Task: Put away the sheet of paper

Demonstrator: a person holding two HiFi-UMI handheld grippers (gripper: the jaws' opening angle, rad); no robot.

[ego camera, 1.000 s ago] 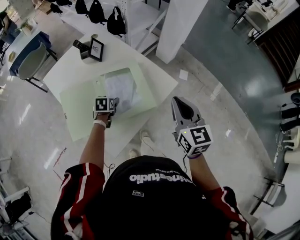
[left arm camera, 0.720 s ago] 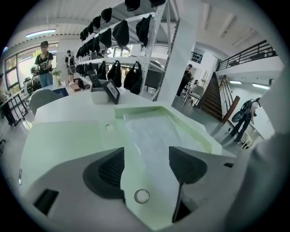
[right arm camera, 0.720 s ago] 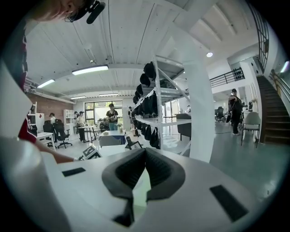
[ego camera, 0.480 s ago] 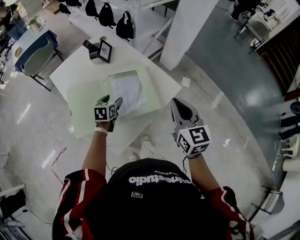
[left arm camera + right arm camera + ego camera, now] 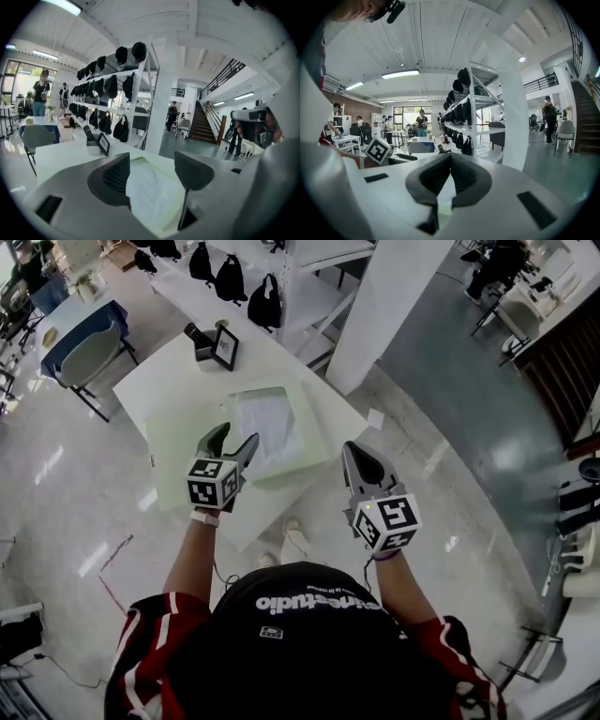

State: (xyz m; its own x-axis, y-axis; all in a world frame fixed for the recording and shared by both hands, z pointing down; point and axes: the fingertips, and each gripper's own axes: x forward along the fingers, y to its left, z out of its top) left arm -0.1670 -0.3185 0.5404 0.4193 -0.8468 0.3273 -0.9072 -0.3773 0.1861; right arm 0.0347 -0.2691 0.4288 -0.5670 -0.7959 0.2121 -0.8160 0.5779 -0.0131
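Left claw (image 5: 234, 439) hangs raised above the near edge of the worktop (image 5: 159, 381), its jaws spread wide with nothing between them, the arm reaching forward from the shoulder and the marker cube turned up toward the head camera. In the left gripper view (image 5: 151, 161) the paper (image 5: 154, 197) shows through the gap between the jaws, lying below and clear of them. That paper (image 5: 265, 425) lies flat inside a pale green sleeve (image 5: 309, 437), which rests on a larger green mat (image 5: 173, 460) on the white worktop. A small frame (image 5: 225, 349) stands at the far corner, well apart from the sleeve. Right claw (image 5: 361, 454) is held level to the right of the worktop, over the floor (image 5: 441, 493), forearm bent close to the body; its jaws are pressed together at the tips (image 5: 449, 157) and hold nothing. A second ago the left claw was low, at the near edge of the sleeve; since then it has lifted, drawn back toward the person and opened its jaws. The paper and sleeve lie as before, and the right claw has kept its pose.
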